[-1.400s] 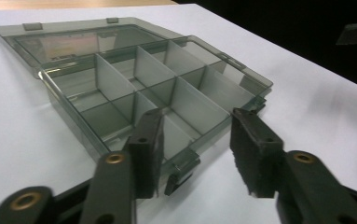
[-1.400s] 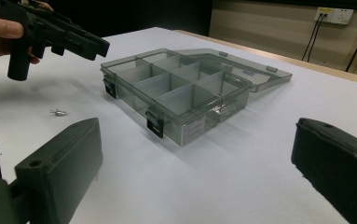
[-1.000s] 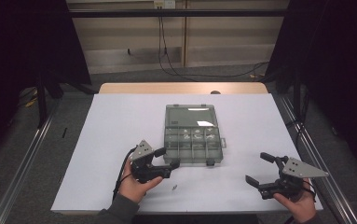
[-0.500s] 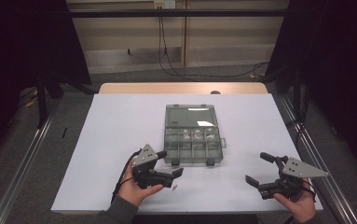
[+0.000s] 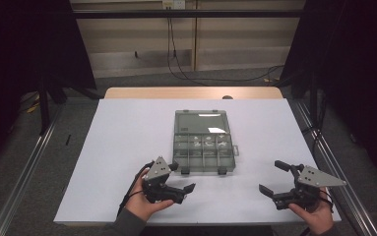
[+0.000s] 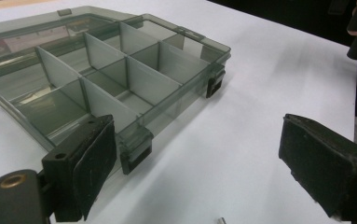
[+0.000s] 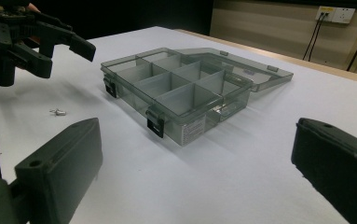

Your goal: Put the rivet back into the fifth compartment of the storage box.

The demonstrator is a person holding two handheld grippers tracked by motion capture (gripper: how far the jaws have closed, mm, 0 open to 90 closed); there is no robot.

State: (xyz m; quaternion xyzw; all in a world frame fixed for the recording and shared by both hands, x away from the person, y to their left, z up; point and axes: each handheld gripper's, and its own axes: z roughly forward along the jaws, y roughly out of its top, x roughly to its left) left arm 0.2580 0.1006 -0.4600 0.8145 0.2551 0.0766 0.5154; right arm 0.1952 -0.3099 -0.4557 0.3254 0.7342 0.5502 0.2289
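A clear grey compartment box (image 5: 204,152) lies mid-table, its lid (image 5: 199,120) folded flat behind it and its two black latches facing me. The box (image 6: 120,79) has empty divided cells and fills the upper left of the left gripper view. My left gripper (image 5: 182,178) sits just off the box's front left corner. Its jaws have just been opening and now stand open with nothing between them (image 6: 199,154). A tiny metal piece (image 7: 58,112) lies on the sheet beneath it (image 6: 219,220). My right gripper (image 5: 273,178) rests open at the front right, aimed at the box (image 7: 176,88).
A white sheet (image 5: 127,142) covers the table, with a wooden strip (image 5: 191,93) at the far edge. Metal rails (image 5: 23,177) run along both sides on the floor. Cables (image 5: 176,49) hang by the back wall.
The left gripper has drawn back a little from the box's front left latch toward the person, and its jaws stand wider. The right gripper has not moved.
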